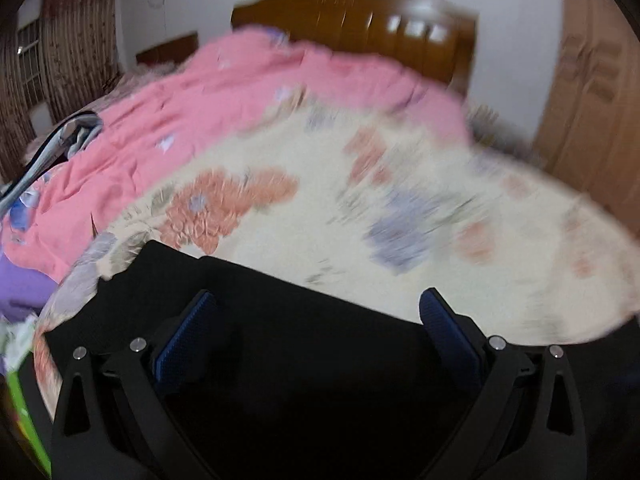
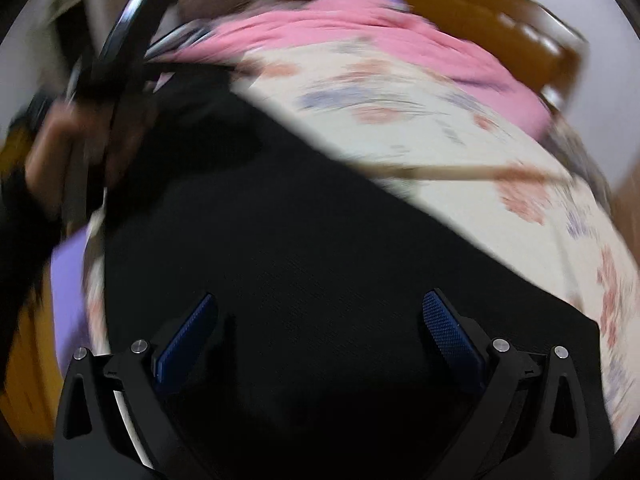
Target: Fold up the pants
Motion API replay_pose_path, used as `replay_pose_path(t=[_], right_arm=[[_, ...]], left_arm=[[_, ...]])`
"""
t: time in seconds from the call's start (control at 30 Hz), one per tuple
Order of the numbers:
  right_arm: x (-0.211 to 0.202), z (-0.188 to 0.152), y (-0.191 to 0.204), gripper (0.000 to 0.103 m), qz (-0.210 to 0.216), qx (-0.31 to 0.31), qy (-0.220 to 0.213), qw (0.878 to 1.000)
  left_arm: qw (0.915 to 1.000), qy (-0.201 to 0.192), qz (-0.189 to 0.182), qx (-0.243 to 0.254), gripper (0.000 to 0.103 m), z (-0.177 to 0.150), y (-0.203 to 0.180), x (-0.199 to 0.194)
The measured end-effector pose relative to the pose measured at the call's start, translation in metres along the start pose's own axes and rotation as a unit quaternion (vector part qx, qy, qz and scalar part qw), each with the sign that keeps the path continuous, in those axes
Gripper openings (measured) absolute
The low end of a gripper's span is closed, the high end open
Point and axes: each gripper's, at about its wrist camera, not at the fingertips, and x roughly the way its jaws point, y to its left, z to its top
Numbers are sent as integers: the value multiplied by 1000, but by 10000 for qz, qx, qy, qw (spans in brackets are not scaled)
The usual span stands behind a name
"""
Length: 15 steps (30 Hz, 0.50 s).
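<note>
Now, left wrist view: the left gripper (image 1: 318, 312) hangs with jaws spread wide, holding nothing, over the black pants (image 1: 280, 320) lying on the floral bed sheet (image 1: 400, 216), pink quilt (image 1: 240, 92) behind. Right wrist view, blurred: the right gripper (image 2: 320, 312) is wide apart too, empty, above the pants (image 2: 300, 240), a hand (image 2: 60, 152) at the left

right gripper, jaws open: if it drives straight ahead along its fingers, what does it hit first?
Most likely the black pants: the right gripper points straight onto them, with nothing between. The floral sheet lies beyond. Blur leaves depth unclear.
</note>
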Motion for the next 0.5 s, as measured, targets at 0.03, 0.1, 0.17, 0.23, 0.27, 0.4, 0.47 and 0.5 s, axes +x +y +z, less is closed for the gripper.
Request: replay_pose_path(t=[0.03,0.1,0.17,0.23,0.27,0.4,0.47,0.5], right_arm=[[1,-8,8,99,1,-195,114,9997],[0,-23,14,98,-151,-373,133,9991],[-9,-36,2,99,-53,-91,19,9999],[-16,-39,-11,99,28,106,80,9999],[-21,-39,-16,99,27,159,-3,9999],[-28,-22,-25,99,279,332,-330,9985],[-17,-9,-19,99,234,296,-322,9988],[-11,-3,-14,99,213,253,-296,9990]], left_arm=[[9998,-136,-158,-47,101,-6,0,-17],[9990,-358,-145,-218,101,-28,6,-47],[9979,-406,-155,-482,101,-46,21,-63],[9917,-470,-352,-1148,101,-70,61,-79],[9867,-512,-425,-1483,101,-78,83,-83],[9407,-598,-977,-3194,100,-103,181,-84],[9103,-727,-1676,-3714,100,-105,210,-78],[9004,-720,-1893,-3850,97,-103,218,-73]])
